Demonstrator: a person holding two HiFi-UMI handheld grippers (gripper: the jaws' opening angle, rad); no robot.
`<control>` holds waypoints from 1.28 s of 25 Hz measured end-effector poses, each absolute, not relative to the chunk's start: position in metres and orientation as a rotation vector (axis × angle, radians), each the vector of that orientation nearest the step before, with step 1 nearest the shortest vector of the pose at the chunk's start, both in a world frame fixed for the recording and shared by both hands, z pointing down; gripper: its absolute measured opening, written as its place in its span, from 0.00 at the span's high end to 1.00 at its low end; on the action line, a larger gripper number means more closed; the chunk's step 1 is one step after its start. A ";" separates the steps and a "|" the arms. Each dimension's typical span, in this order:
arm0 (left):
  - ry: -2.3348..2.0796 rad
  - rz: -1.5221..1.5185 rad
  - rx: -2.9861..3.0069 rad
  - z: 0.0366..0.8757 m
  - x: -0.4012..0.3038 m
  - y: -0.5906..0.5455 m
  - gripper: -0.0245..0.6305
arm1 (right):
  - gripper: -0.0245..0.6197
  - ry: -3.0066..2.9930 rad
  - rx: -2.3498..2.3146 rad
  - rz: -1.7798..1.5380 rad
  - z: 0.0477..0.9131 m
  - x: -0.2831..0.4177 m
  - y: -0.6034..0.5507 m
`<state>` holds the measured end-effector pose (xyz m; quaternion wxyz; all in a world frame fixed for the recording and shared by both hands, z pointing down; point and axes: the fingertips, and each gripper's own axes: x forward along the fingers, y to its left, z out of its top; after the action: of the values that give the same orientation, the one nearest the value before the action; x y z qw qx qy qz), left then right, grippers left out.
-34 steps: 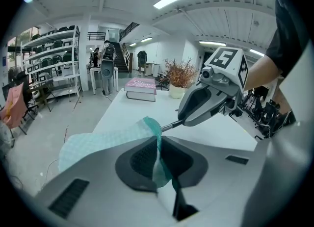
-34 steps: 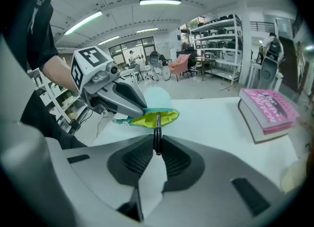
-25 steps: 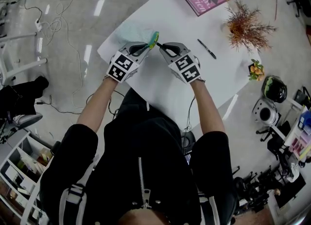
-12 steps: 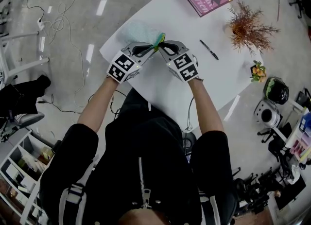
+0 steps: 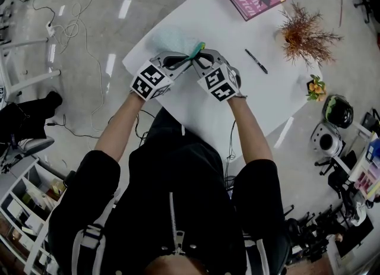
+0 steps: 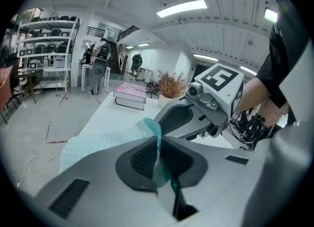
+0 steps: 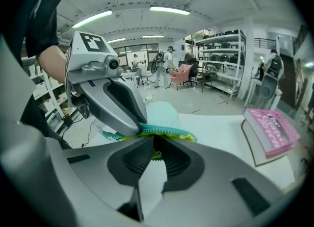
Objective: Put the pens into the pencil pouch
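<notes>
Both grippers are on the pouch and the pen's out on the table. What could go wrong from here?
1. The left gripper pinches only a thin edge of the pouch; it may slip out if the right gripper tugs the zipper.
2. The pouch sits near the table edge and might drop off.
3. Fetching the pen means one gripper letting go; the pouch may go slack.
</notes>
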<state>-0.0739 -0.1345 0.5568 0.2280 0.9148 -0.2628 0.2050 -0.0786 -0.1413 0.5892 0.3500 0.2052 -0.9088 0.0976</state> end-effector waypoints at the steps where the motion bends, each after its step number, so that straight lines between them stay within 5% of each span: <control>1: -0.719 0.554 2.517 0.556 -0.074 -0.134 0.90 | 0.86 -2.357 0.538 0.258 0.590 -0.079 -0.142; 32: -0.763 0.513 2.464 0.560 -0.078 -0.141 0.90 | 0.77 -2.365 0.741 0.302 0.577 -0.031 -0.134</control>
<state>-0.0781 -0.1406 0.5605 0.2529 0.9065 -0.2806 0.1887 -0.0306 -0.1343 0.5766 0.3170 0.2816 -0.8983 0.1149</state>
